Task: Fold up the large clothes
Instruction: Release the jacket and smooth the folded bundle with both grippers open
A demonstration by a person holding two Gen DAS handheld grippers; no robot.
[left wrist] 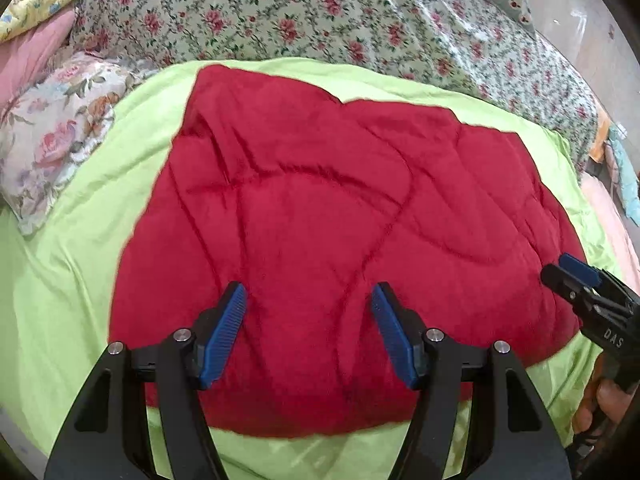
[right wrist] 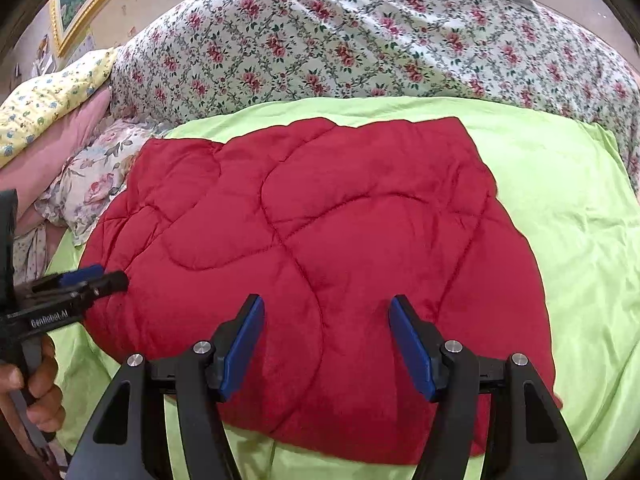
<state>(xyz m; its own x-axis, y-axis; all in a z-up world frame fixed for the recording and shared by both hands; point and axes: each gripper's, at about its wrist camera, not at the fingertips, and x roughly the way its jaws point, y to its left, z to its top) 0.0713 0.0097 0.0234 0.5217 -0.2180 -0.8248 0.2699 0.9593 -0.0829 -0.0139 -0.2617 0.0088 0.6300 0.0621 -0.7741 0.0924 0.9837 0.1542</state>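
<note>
My left claw [left wrist: 308,300] and right claw [right wrist: 326,312] are black with ribbed blue pads, silver screws and white lettering, perhaps "GenRobot.AI".

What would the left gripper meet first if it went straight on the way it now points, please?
Most likely the red quilted garment: the open left gripper points at its padded surface, with nothing between; depth is unclear.

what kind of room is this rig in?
Most likely a bedroom. The red quilted garment lies on a lime-green sheet over a bed, with a rose-print bedspread behind, floral pillows and a gold-framed picture.
</note>
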